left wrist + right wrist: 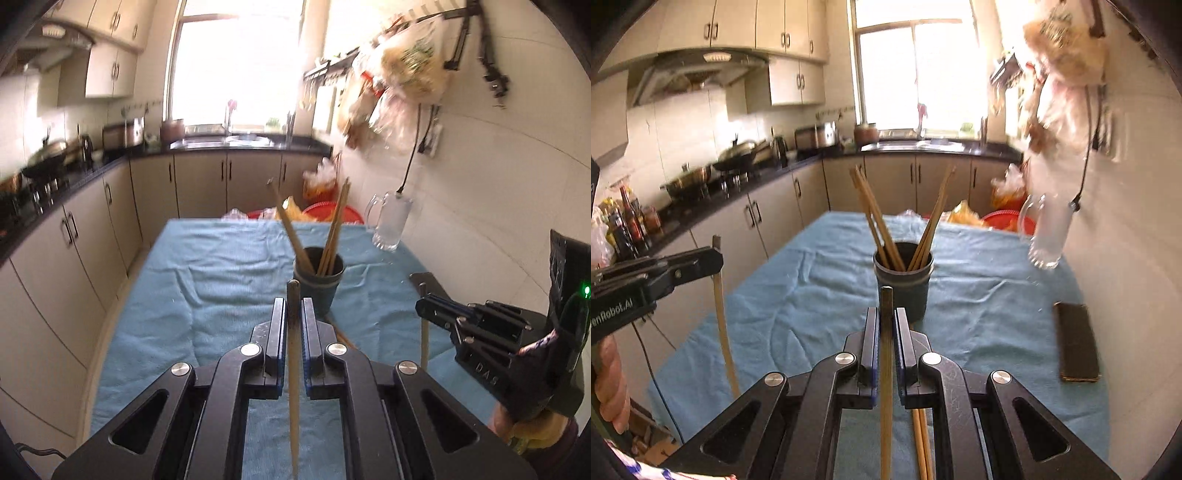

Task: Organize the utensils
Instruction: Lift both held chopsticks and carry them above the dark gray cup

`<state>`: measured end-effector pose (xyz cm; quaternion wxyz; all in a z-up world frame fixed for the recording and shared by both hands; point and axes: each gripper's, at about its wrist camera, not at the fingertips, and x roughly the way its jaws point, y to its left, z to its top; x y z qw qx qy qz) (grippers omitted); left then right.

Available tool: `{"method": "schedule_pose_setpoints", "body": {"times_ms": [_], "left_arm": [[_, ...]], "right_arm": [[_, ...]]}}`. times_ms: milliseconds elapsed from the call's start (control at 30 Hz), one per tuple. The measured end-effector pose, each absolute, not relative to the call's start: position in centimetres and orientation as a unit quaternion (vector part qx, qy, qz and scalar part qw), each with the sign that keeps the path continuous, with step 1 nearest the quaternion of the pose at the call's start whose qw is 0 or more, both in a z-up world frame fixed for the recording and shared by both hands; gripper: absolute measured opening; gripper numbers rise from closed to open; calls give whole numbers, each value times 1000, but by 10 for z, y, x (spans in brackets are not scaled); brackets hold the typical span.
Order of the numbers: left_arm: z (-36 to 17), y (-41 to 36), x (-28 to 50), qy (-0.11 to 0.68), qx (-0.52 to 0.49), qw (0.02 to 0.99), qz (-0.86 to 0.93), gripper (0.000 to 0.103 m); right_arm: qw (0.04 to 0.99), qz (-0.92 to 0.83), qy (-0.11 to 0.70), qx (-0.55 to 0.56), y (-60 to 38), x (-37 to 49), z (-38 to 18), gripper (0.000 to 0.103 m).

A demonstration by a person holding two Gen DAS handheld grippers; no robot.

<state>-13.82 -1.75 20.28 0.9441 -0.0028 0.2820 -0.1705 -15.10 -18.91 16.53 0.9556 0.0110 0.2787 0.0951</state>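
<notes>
Pinching one chopstick (293, 354) upright, the left gripper (294, 317) hovers before the dark cup (320, 280) on the blue cloth (221, 266) — the right gripper (886, 332) likewise clamps its own chopstick (886, 369), with more chopsticks (871, 218) leaning inside that cup

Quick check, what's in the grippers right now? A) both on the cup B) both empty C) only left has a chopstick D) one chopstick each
D: the left gripper is shut on a chopstick and the right gripper is shut on another chopstick, both short of the cup, which already holds several.
</notes>
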Motion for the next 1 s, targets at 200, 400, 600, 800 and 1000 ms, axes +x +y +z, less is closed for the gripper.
{"method": "schedule_pose_setpoints", "body": {"times_ms": [200,400,600,800,1000], "left_arm": [[221,-26,-156,256,-6,950,-181,7],[235,-31,-154,245,-9,951,-188,7],[252,-35,-142,239,-9,951,-198,7],[275,-37,-117,235,-16,951,-202,7],[304,-44,-79,222,-19,955,-194,7]], "right_arm": [[966,83,244,19,-197,-173,188,7],[973,74,218,31,-204,-171,210,7],[976,72,200,52,-214,-156,231,7],[978,68,181,81,-222,-122,254,7],[979,64,161,105,-229,-77,281,7]]}}
